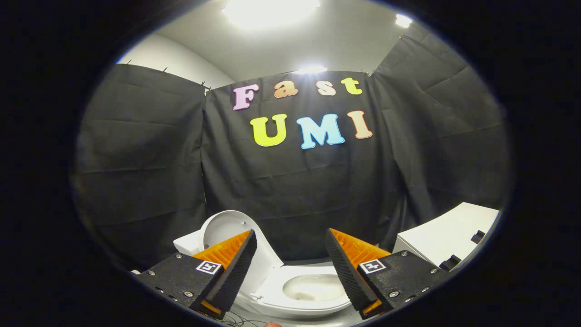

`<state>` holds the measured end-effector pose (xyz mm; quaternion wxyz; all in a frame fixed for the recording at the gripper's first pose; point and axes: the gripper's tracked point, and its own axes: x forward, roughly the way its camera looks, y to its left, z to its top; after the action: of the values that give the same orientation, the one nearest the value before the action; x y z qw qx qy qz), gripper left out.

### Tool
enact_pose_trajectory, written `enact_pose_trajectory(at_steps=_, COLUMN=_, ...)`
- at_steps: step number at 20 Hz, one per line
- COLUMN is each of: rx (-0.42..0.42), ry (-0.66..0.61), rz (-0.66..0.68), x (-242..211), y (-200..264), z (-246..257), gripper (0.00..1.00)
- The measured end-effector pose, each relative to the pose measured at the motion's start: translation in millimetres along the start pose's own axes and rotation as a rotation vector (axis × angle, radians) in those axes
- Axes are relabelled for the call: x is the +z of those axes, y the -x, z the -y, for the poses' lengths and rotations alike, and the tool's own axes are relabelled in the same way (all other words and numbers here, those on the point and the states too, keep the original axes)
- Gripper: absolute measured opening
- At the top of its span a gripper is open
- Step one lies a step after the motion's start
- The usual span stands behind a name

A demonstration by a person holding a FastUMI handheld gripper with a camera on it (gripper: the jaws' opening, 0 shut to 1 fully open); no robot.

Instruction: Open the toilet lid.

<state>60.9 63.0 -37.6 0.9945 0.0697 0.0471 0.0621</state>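
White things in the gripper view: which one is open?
The toilet beyond the open claw: its lid stands raised, bowl exposed. The white cabinet alongside stays shut.

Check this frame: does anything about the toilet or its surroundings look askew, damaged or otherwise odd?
Nothing stands out. The toilet lid is raised, leaning back toward the tank, and the bowl is exposed and looks intact. The gripper is open, fingers apart and holding nothing. A white cabinet stands beside it.

Gripper (290, 247) jaws spread wide, holding nothing.
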Motion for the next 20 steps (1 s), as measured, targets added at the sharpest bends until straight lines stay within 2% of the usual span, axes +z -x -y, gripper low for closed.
enact_pose_trajectory(at_steps=5, rx=-0.020, ry=-0.037, rz=0.050, x=11.8, y=22.0, z=33.6, gripper=0.95)
enact_pose_trajectory(at_steps=10, rx=-0.049, ry=0.014, rz=0.105, x=28.3, y=53.3, z=60.2, gripper=0.96)
enact_pose_trajectory(at_steps=16, rx=-0.098, ry=0.034, rz=0.115, x=35.7, y=83.9, z=74.9, gripper=0.95)
enact_pose_trajectory(at_steps=20, rx=-0.093, ry=0.039, rz=0.082, x=26.2, y=91.7, z=68.4, gripper=0.95)
